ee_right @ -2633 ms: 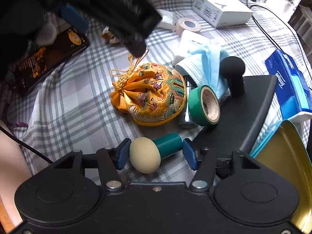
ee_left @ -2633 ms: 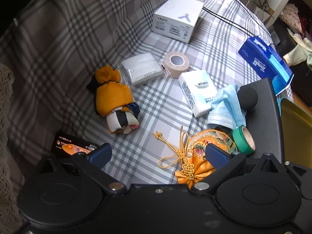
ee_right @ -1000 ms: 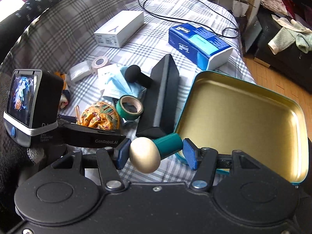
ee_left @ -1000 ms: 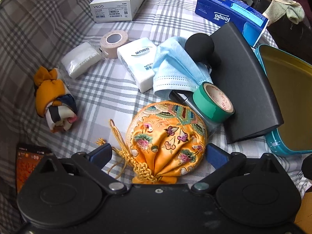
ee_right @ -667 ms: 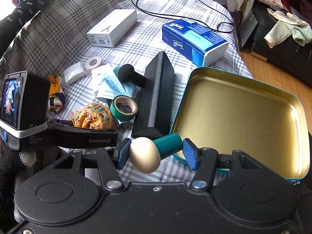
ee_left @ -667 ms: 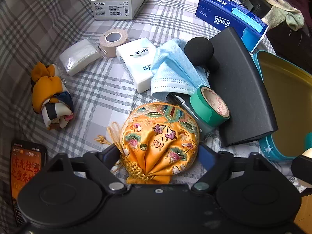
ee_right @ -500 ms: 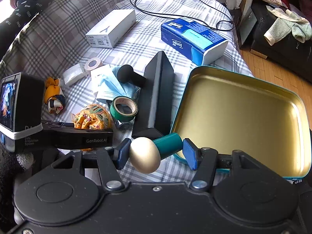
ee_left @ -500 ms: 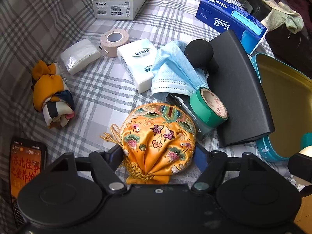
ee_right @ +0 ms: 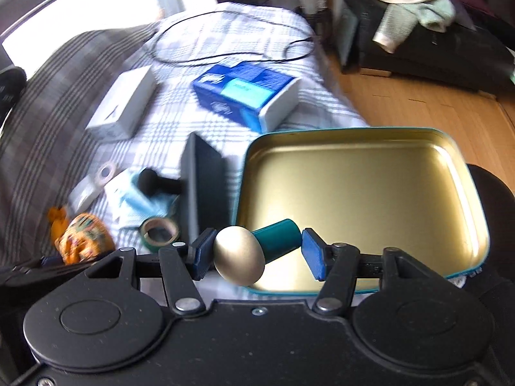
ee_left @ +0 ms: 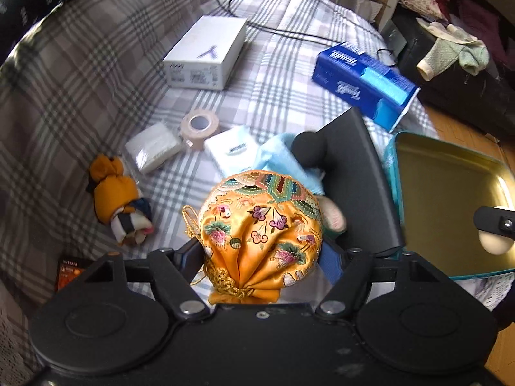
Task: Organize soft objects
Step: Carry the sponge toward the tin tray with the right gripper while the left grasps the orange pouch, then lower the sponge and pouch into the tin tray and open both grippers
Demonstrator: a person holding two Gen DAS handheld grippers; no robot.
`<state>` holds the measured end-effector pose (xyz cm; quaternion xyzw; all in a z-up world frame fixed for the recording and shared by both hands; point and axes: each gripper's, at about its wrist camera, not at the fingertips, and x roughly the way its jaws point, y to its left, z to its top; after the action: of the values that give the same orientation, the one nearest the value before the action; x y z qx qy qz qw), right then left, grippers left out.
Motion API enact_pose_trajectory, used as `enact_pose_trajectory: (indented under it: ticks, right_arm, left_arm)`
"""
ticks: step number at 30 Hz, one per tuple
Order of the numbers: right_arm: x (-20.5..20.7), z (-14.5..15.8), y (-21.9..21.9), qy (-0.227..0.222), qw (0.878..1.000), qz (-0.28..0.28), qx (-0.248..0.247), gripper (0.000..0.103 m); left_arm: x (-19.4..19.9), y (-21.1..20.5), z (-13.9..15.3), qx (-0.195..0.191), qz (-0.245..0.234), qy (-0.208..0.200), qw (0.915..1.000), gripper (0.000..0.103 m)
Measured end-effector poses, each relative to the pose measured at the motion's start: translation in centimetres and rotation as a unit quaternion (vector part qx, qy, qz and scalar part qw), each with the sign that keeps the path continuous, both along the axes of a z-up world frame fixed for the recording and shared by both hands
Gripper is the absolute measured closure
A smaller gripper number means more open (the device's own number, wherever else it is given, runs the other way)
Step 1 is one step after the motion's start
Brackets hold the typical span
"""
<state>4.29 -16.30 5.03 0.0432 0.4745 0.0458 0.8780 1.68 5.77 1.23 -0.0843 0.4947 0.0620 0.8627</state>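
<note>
My left gripper (ee_left: 262, 257) is shut on an orange embroidered drawstring pouch (ee_left: 260, 225) and holds it lifted above the plaid cloth; the pouch also shows in the right wrist view (ee_right: 83, 238). My right gripper (ee_right: 254, 254) is shut on a teal-handled tool with a cream egg-shaped head (ee_right: 239, 255), held over the near edge of an open gold-lined tin (ee_right: 360, 189). The tin also shows at the right of the left wrist view (ee_left: 450, 199). A light blue face mask (ee_left: 283, 157) and an orange scarf bundle (ee_left: 116, 193) lie on the cloth.
A black wedge stand (ee_left: 360, 173), green tape roll (ee_right: 159, 233), beige tape roll (ee_left: 199, 125), white tissue pack (ee_left: 231, 148), white box (ee_left: 206, 53) and blue tissue box (ee_left: 363, 83) lie on the plaid cloth. A phone (ee_left: 69, 271) lies at the left. Wooden floor is at the right.
My left gripper closed on the pouch and lifted it off the cloth. My right gripper moved with the tool to the tin's near edge.
</note>
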Motion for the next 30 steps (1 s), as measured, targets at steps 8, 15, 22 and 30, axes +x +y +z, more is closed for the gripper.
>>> enact_pose_trajectory:
  ticks: [8, 15, 22, 30]
  right_arm:
    - [0.9, 0.9, -4.3, -0.022, 0.994, -0.110, 0.004, 0.047]
    - [0.9, 1.6, -7.5, -0.039, 0.983, -0.180, 0.009, 0.047]
    - [1.2, 1.4, -8.7, -0.036, 0.977, -0.210, 0.004, 0.047]
    - [1.4, 1.4, -8.3, -0.041, 0.976, -0.212, -0.015, 0.031]
  left_arm:
    - [2.3, -5.2, 4.0, -0.006, -0.054, -0.022, 0.9983, 0.032]
    - [4.4, -11.0, 4.4, -0.006, -0.110, -0.007, 0.9939, 0.032]
    - [6.5, -15.1, 2.3, -0.014, -0.139, 0.030, 0.9897, 0.028]
    - [7.0, -15.8, 1.7, -0.001, -0.147, 0.025, 0.9888, 0.007]
